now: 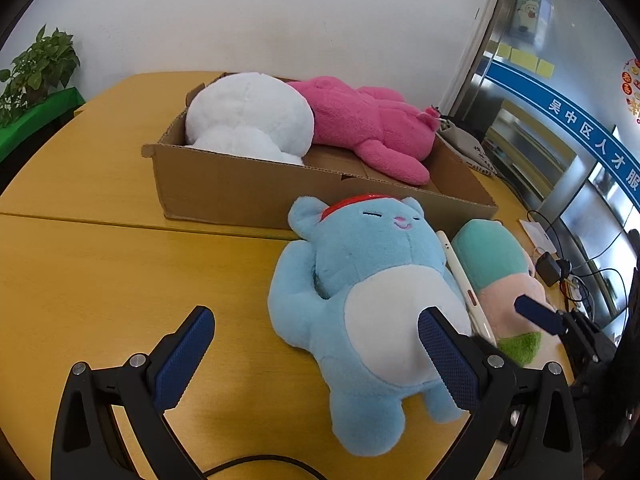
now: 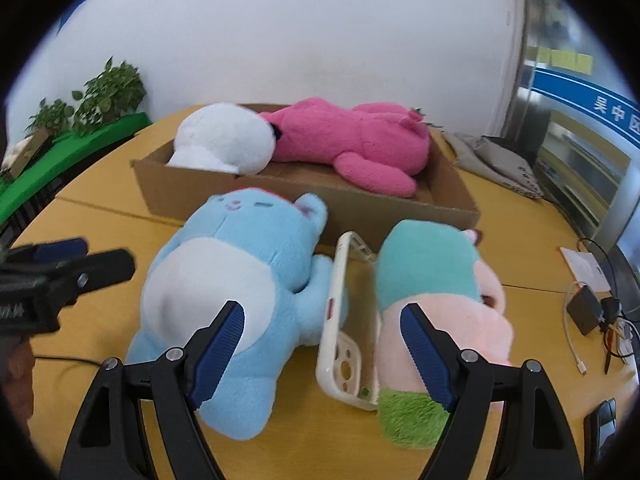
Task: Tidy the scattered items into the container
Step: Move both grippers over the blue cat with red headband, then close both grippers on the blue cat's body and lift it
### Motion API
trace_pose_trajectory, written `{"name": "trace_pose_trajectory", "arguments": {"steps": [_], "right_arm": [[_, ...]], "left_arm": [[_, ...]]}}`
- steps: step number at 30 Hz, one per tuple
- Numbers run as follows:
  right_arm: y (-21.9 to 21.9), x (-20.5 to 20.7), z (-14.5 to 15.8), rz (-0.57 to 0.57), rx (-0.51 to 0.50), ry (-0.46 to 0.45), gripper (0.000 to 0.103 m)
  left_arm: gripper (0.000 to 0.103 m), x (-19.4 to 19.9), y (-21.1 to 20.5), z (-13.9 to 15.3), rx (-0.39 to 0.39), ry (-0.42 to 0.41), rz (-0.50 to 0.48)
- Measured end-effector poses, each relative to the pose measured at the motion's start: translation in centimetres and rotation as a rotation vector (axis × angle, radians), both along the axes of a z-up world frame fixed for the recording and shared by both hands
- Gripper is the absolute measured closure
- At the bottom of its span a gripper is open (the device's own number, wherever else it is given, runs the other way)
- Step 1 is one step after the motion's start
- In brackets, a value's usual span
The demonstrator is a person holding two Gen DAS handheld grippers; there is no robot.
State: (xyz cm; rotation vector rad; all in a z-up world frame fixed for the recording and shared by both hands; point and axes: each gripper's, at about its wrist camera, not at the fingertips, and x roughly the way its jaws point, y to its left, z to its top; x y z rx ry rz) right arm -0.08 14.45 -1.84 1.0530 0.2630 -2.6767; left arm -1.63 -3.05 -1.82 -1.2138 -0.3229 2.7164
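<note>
L gripper [image 1: 316, 330] jaws wide open, nothing between the pads; R finger [image 1: 440, 344] sits in front of the blue plush [image 1: 360, 280] belly, can't tell if touching, L finger over bare table [image 1: 120, 272]. R gripper [image 2: 322, 326] also spread wide, not clamping anything; its L finger [image 2: 224, 336] overlaps the blue plush [image 2: 240, 272] belly, R finger [image 2: 420, 340] overlaps the pink/teal plush [image 2: 436, 292], contact unclear for both. Between the fingers in the R wrist view: white phone case [image 2: 340, 320], standing on edge, wedged between the 2 plushies, camera cutout toward the near table edge. Blue plush lies on its back, head w/ red band toward the cardboard box [image 1: 248, 196], head just beside the box's near wall. Pink/teal plush lies alongside, green end toward the near edge, teal end toward the box. Box sits mid-table, further back; inside: white plush [image 1: 248, 120] at its left end, hot-pink plush [image 1: 368, 128] lying along the rest, one leg hanging toward the near wall. Right edge of table: charger brick + cables [image 2: 588, 312], white card [image 2: 588, 264]. Grey cloth bag [image 2: 500, 160] beside the box's right end. Potted plants [image 2: 108, 92] on a green ledge past the table's far-left edge.
</note>
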Motion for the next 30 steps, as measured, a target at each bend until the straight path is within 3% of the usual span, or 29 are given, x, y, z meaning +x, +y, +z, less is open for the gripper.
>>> {"name": "trace_pose_trajectory", "arguments": {"steps": [4, 7, 8, 10, 16, 19, 23, 26, 30], "right_arm": [[-1.3, 0.1, -1.3, 0.055, -0.043, -0.026, 0.023], [-1.9, -0.5, -1.9, 0.083, -0.048, -0.031, 0.023], [-2.1, -0.6, -2.1, 0.108, -0.052, -0.039, 0.025], [-2.2, -0.7, -2.3, 0.159, -0.104, -0.076, 0.038], [-3.7, 0.4, -2.8, 0.245, -0.147, -0.094, 0.043], [-4.7, 1.1, -3.6, 0.333, -0.213, -0.146, 0.047], [-5.7, 1.6, -3.9, 0.389, -0.258, -0.15, 0.045], [-4.7, 0.7, -4.1, 0.396, -0.39, -0.217, 0.041], [-3.4, 0.1, -4.3, 0.326, -0.391, -0.221, 0.041]], "left_arm": [[0.0, -2.4, 0.0, -2.3, 0.061, -0.076, -0.072], [0.001, -2.4, -0.3, -2.6, 0.099, -0.087, -0.087], [0.002, -2.3, -0.3, -2.5, 0.097, -0.087, -0.089], [0.007, -1.9, -0.7, -2.4, 0.112, -0.086, -0.092], [0.01, -0.1, -1.6, -2.6, 0.176, -0.094, -0.115], [0.01, 1.4, -1.9, -2.5, 0.138, -0.092, -0.116], [0.01, 3.1, -3.3, -2.3, 0.125, -0.102, -0.105], [0.012, 4.2, -4.4, -2.0, 0.161, -0.106, -0.11], [0.013, 4.2, -5.9, -1.5, 0.144, -0.091, -0.08]]}}
